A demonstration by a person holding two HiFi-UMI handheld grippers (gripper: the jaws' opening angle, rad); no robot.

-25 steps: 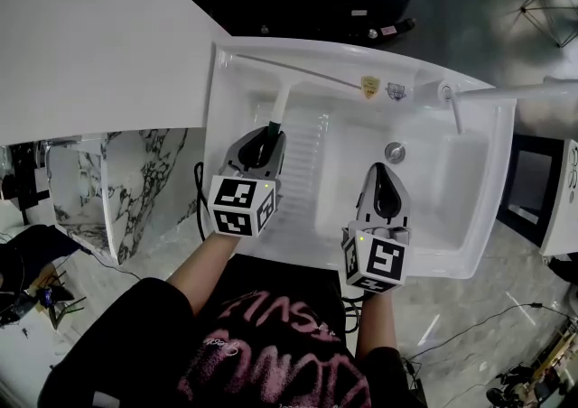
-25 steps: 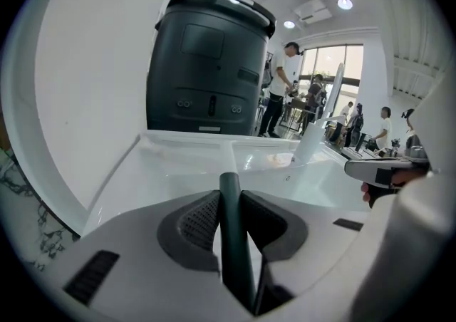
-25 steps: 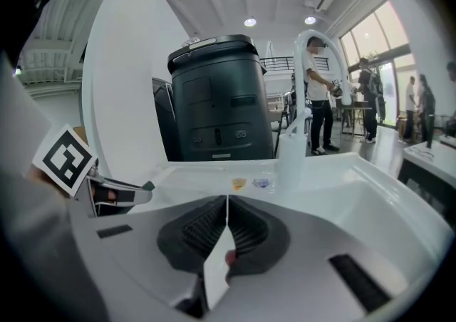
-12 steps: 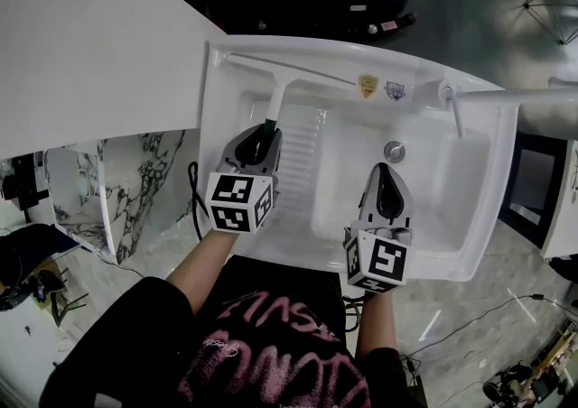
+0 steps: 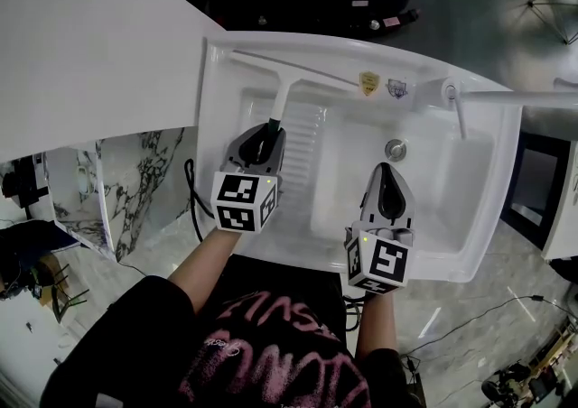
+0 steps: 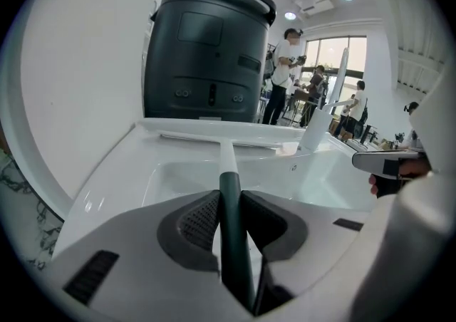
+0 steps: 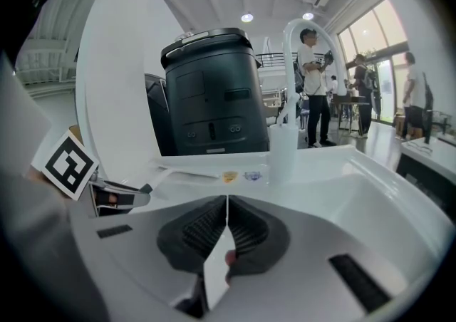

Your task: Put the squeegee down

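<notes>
The left hand-held gripper point(image 5: 269, 134) is clamped on the squeegee's point(image 5: 282, 95) dark handle. The blade seems to rest on the sink's point(image 5: 442, 257) back ledge. The right hand-held gripper point(image 5: 389, 173) is closed and empty. The squeegee looks light and stiff, and the handle is the sensible hold.

The left gripper point(image 5: 269, 133) reaches forward on the left, its jaws pinched on the dark handle of the squeegee point(image 5: 280, 99). The right gripper point(image 5: 386, 170) hangs slightly nearer, jaws pressed together on nothing. The left forearm point(image 5: 200, 264) and right forearm point(image 5: 371, 323) are bare.
</notes>
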